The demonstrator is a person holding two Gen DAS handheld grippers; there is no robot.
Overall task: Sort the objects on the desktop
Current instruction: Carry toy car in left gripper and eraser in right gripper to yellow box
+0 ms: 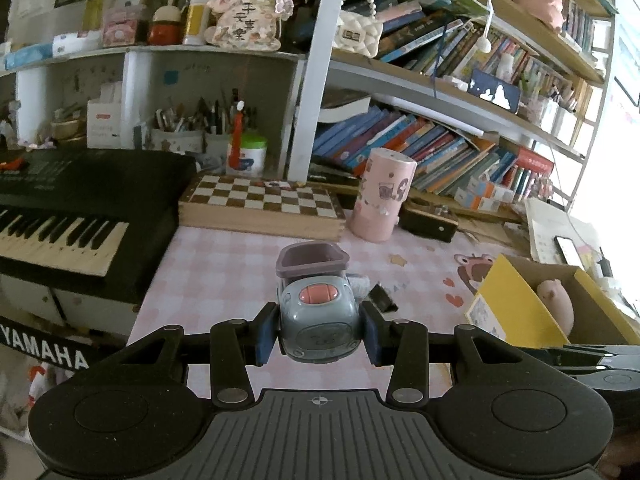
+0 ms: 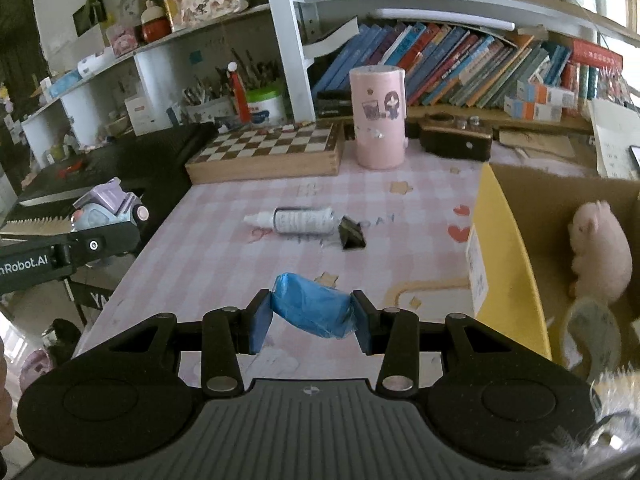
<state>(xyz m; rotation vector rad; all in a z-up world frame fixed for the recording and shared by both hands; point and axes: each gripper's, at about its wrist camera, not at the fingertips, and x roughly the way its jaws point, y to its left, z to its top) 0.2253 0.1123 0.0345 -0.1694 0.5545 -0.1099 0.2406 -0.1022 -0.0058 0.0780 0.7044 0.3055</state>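
The left gripper pinches a grey toy truck, while the right gripper pinches what looks like crumpled blue plastic beside the cardboard box.

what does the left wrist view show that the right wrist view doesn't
Only the left wrist view: the front of the grey toy truck clamped in the left gripper, and the piano keys up close.

Only the right wrist view: the blue crumpled bag held in the right gripper, and the whole white bottle lying on the desk.

Both: the chessboard box, pink cylinder, black clip, and the cardboard box with the pink plush inside.
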